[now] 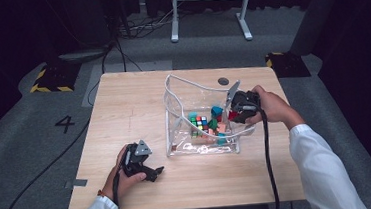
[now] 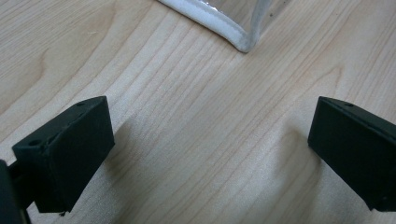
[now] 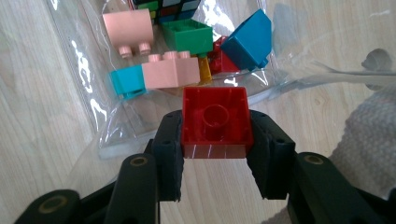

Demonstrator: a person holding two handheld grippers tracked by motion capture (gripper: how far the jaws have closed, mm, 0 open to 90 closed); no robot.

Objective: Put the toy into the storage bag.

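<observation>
Table [image 1: 123, 109] of pale wood carried everything; around it we noted grey floor, dark surroundings, a white frame [image 1: 209, 5] beyond. Ahead of the right gripper [image 1: 234, 111] stood the clear plastic bag [image 1: 172, 93], mouth open, holding loose bricks and a puzzle cube [image 1: 200, 123]. That gripper was clamped on a red brick [image 3: 215, 122], hollow underside facing its camera, just above the bag's contents. Directly past its tips lay a pink brick [image 3: 170, 70], then green [image 3: 187, 35] and blue [image 3: 247, 39] ones. We judged the drop best made well inside the bag's rim, low over the pile, before parting the jaws. The left gripper [image 1: 146, 172] rested on bare wood, jaws wide apart, the bag's white-edged corner [image 2: 233, 37] just ahead.
</observation>
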